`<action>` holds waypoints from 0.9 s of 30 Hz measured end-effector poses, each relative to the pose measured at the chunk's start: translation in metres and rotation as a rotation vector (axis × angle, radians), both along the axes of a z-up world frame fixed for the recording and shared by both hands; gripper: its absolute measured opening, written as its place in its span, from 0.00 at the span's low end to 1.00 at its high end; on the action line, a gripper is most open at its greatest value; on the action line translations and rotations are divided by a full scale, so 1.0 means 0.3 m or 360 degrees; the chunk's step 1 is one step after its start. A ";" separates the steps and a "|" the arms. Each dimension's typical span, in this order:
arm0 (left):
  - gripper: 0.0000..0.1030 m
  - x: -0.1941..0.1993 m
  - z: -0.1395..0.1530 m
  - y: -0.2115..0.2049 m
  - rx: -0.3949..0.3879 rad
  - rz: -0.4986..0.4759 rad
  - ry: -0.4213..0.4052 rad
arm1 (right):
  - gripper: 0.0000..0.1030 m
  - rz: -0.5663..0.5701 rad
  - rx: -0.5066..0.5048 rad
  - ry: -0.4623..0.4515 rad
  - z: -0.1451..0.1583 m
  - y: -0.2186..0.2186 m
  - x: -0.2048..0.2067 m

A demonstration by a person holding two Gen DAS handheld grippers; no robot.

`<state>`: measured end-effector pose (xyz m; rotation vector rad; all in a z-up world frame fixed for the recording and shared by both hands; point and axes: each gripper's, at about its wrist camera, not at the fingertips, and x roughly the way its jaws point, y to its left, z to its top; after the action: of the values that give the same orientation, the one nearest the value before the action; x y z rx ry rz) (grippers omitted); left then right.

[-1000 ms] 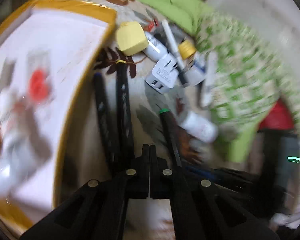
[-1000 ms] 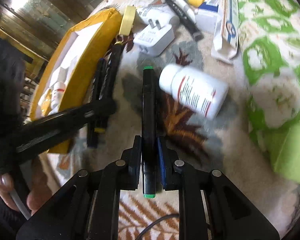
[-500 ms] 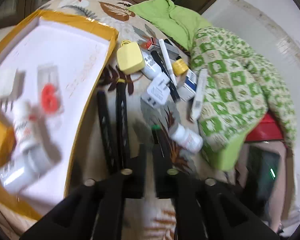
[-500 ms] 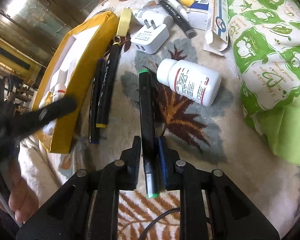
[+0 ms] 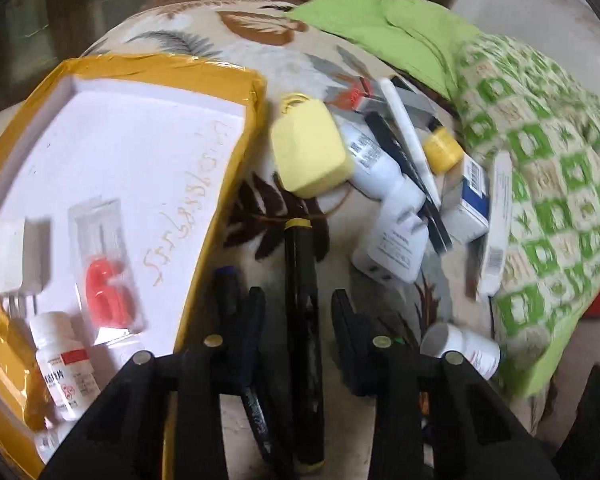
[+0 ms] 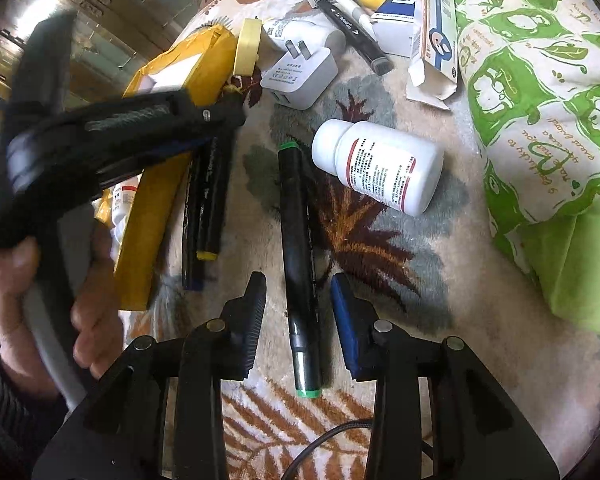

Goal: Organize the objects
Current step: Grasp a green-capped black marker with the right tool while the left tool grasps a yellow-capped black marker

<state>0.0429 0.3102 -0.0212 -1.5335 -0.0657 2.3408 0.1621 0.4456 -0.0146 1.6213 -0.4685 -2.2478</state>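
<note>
Marker (image 6: 298, 248) seemingly loose between right tongs (image 6: 298, 292)

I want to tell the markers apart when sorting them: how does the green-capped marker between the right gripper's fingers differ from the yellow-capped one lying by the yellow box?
The green-capped marker has green end caps; the yellow-capped marker has yellow ones. The green-capped marker lies alone near the white pill bottle; the yellow-capped marker lies right beside a thinner dark pen along the yellow box. Both are black-bodied and lie flat on the patterned cloth.
</note>
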 end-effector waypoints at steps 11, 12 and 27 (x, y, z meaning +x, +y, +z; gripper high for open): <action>0.12 0.093 -0.037 0.067 -0.0200 -0.0159 0.0055 | 0.31 0.0057 0.0106 0.0073 0.001 -0.006 0.001; 0.12 0.100 -0.036 0.053 -0.0149 -0.0167 0.0031 | 0.29 0.0074 0.0140 0.0091 0.001 -0.017 0.009; 0.12 0.195 0.227 -0.485 0.0676 0.0159 0.0001 | 0.14 0.0094 -0.0102 0.0245 0.184 -0.095 -0.001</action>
<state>0.1015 0.1648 0.0468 -1.3409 -0.6100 2.2126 0.1618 0.4171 0.0405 1.3999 -0.4417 -2.2683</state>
